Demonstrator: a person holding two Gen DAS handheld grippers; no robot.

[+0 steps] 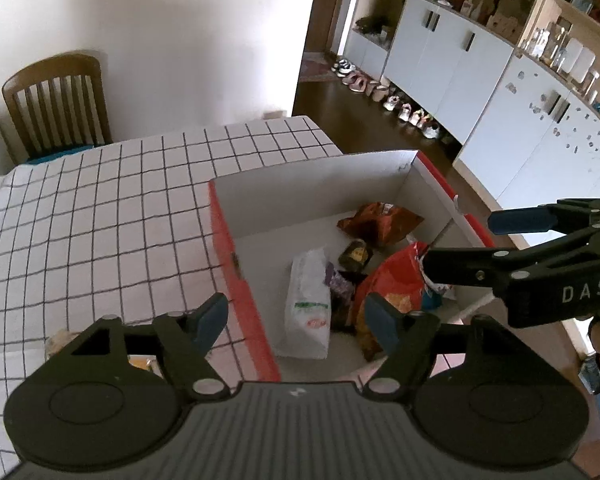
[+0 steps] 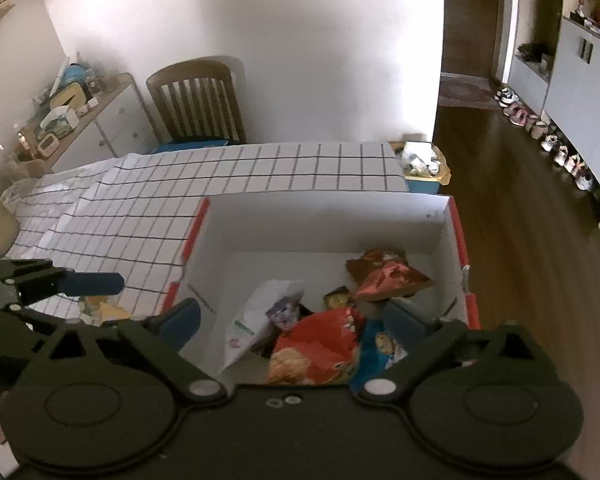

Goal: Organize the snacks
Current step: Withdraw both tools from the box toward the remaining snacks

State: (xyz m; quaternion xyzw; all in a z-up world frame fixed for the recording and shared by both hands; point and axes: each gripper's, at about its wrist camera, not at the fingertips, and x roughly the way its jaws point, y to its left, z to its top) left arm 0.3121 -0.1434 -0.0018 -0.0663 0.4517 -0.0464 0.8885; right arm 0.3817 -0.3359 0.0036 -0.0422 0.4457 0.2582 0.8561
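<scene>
I am holding my left tool [image 1: 298,318] with its blue-padded fingers spread apart and nothing between them, hovering over the near left wall of the white cardboard box with red outer sides [image 1: 236,264]. My right tool [image 2: 292,318] is likewise gaping wide and gripping nothing, hanging above the near end of the box [image 2: 324,216].

The box is sitting at the right edge of the desk covered in a white cloth with a black grid [image 1: 100,208], and the snacks are lying inside it, crowded toward its near right corner. Nearest me, a crinkled red-orange snack bag [image 2: 320,350] is resting against a blue packet [image 2: 380,350] on its right. To its left a white paper-like pouch with green print [image 1: 308,308] is leaning, with a small purple packet [image 2: 285,312] tucked beside it. Farther in, a small dark gold-labelled packet [image 1: 355,254] is lying between them and a brown-and-red foil bag [image 1: 380,222], which is sitting by the box's right wall.

Beyond the desk's far edge a wooden slat-backed chair [image 2: 198,100] is standing against the white wall.
</scene>
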